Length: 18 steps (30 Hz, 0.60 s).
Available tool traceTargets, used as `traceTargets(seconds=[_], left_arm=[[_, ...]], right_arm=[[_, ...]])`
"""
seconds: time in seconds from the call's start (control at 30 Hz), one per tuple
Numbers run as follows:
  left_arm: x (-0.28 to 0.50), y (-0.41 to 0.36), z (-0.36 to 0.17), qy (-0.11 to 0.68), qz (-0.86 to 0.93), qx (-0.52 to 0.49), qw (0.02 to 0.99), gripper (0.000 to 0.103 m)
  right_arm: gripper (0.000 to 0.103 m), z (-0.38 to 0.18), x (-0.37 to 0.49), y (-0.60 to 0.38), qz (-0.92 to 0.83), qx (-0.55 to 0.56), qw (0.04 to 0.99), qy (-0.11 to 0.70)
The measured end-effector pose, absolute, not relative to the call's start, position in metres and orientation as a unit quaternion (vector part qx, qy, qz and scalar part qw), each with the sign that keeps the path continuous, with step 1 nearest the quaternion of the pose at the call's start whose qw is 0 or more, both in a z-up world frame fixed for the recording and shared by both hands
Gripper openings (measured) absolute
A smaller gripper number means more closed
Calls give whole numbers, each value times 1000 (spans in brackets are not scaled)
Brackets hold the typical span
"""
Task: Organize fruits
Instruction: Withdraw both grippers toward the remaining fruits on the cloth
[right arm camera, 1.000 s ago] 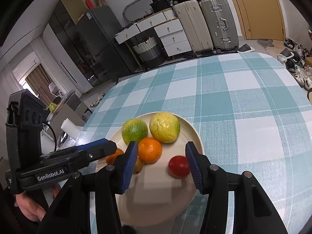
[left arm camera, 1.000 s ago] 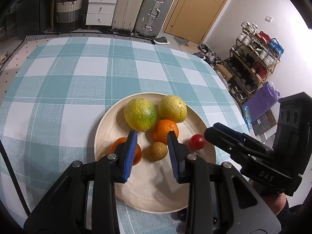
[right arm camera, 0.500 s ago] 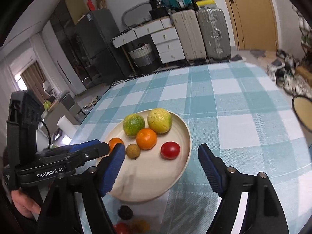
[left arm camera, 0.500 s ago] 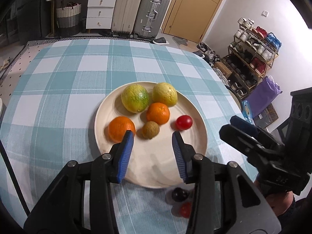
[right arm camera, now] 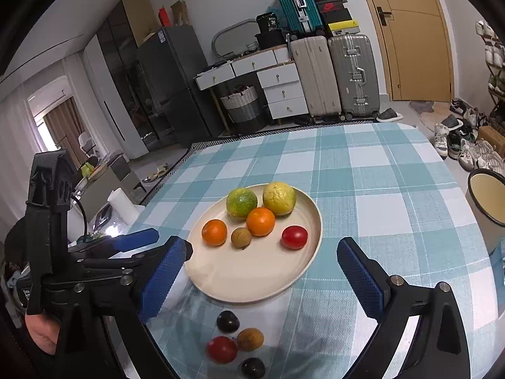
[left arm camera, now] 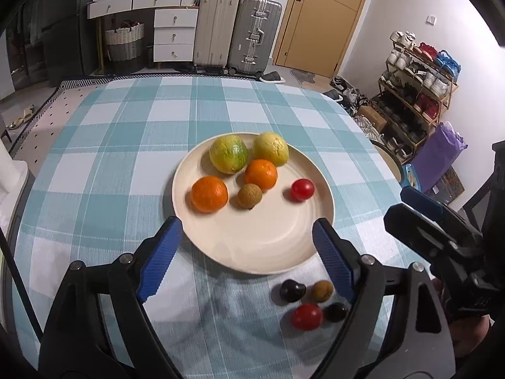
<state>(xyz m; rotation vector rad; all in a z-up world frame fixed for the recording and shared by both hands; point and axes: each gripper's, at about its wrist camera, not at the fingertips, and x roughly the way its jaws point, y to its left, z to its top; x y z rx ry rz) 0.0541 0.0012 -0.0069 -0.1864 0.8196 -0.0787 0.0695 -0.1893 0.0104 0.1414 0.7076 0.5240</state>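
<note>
A cream plate on the checked tablecloth holds a green-yellow citrus, a yellow citrus, two oranges, a small brown fruit and a red tomato. Off the plate near me lie two dark fruits, a brown fruit and a red tomato. My left gripper hangs above the plate's near rim, jaws opening, nothing between them. My right gripper is also opening over the near rim, holding nothing.
The table's right edge lies close; beyond it are a shoe rack and a round cream stool. Suitcases and drawers stand past the far edge. Bare cloth spreads left of and behind the plate.
Both grippers pulled back and up from the plate and opened wide. The brown fruit and the tomato stayed on the plate. The loose fruits near the front edge came into view.
</note>
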Motion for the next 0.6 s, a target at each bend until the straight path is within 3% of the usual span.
traceTargets(seconds=[0.1, 0.23, 0.6], left_arm=[[46, -2, -6, 394, -41, -85, 914, 85], [33, -3, -5, 385, -39, -84, 918, 100], [1, -2, -14, 378, -47, -85, 921, 102]], right_arm=[[101, 11, 62, -190, 248, 65, 905, 339], [103, 12, 52, -191, 244, 58, 907, 337], [103, 12, 24, -200, 231, 56, 911, 337]])
